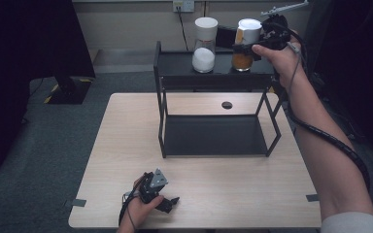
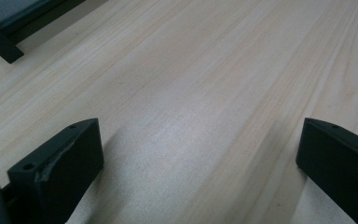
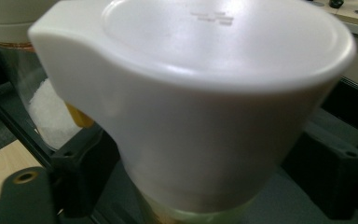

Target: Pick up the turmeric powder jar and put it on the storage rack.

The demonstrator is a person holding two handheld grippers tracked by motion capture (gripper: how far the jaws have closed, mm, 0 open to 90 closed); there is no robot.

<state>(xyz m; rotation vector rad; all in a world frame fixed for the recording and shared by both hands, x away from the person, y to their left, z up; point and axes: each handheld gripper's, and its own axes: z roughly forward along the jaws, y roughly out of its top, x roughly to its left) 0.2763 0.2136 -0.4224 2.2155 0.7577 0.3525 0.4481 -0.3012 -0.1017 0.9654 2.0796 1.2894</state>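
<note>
Wooden boards make the table (image 1: 126, 145), and a black shelf rack (image 1: 213, 77) stands on its far half, with a pale wall and a plug socket (image 1: 183, 5) behind.

At about one o'clock, the right gripper (image 1: 245, 47) is up at the rack's top shelf. In the right gripper view its black jaws sit on both sides of the jar with orange stuff (image 1: 245, 46), just under the white lid (image 3: 223, 60). They look a little apart from it, not squeezing. The jar stands on the shelf, so I think the gripper is letting go or getting ready to grab.

Right beside it, toward nine o'clock, stands the jar with white stuff (image 1: 204, 46). The two jars line up neatly.

Some tiny raised letters sit on the lid, but they are too blurry to read.

At six o'clock, the left gripper (image 1: 167, 201) rests low on the table, jaws wide apart with nothing between them. It seems to be waiting.
</note>
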